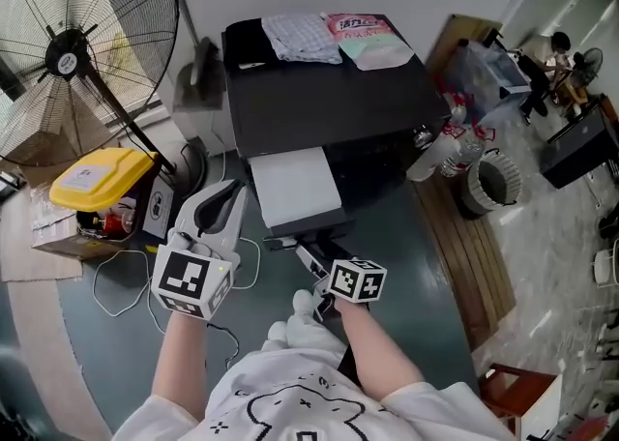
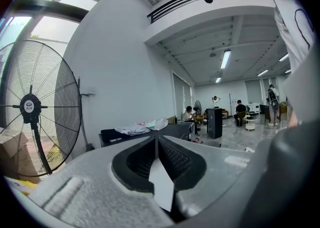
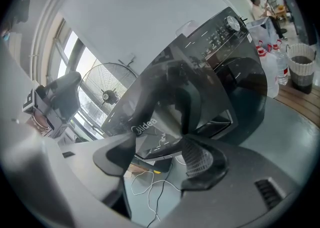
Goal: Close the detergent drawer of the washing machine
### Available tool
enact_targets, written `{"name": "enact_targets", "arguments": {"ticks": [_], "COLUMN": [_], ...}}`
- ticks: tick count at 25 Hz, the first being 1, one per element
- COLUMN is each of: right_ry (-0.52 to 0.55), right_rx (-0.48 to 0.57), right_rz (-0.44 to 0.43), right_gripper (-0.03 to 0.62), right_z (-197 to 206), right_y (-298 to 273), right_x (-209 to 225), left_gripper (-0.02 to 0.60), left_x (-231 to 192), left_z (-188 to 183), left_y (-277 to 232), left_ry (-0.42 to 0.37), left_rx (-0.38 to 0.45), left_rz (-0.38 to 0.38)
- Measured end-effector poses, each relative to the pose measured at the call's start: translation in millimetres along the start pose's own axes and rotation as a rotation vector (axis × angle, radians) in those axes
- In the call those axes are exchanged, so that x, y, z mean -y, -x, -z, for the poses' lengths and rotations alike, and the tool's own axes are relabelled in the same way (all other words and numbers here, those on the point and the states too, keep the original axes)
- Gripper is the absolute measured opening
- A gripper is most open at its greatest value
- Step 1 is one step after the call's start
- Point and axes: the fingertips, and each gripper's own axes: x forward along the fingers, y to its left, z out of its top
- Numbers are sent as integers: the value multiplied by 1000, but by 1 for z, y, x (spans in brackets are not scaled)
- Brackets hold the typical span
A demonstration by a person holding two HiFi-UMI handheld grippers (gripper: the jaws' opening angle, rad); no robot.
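Detergent drawer (image 1: pixel 295 188) sits pulled out, white tray bare, just far of the right gripper (image 1: pixel 308 257) — jaws clenched on nothing; left gripper (image 1: pixel 230 193), also clenched and empty, hangs just left — behind stands the black washing machine (image 1: pixel 329 101), pedestal fan (image 1: pixel 68 52) far left

White short-sleeved T-shirt (image 1: pixel 290 400), black line print. On left gripper (image 1: pixel 230 190) and right gripper (image 1: pixel 306 258): grey bodies, black ribbed pads (image 2: pixel 176 159), black-and-white marker cubes (image 1: pixel 191 279).
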Motion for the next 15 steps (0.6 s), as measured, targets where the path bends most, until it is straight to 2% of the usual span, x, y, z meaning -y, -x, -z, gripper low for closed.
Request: {"name": "enact_targets", "arguments": {"ticks": [8, 15], "right_ry": [-3, -1], "right_rx": [-2, 1], "right_rz": [-2, 3], "right_gripper": [278, 278], "right_z": [-7, -18], "right_y": [-11, -25], "right_x": [0, 1], "left_gripper": [18, 18], "left_x": [0, -5], "left_z": [2, 3], "left_y": [-8, -13], "left_ry": [-52, -68], "left_rx": [-31, -42], "left_rz": [-24, -48]}}
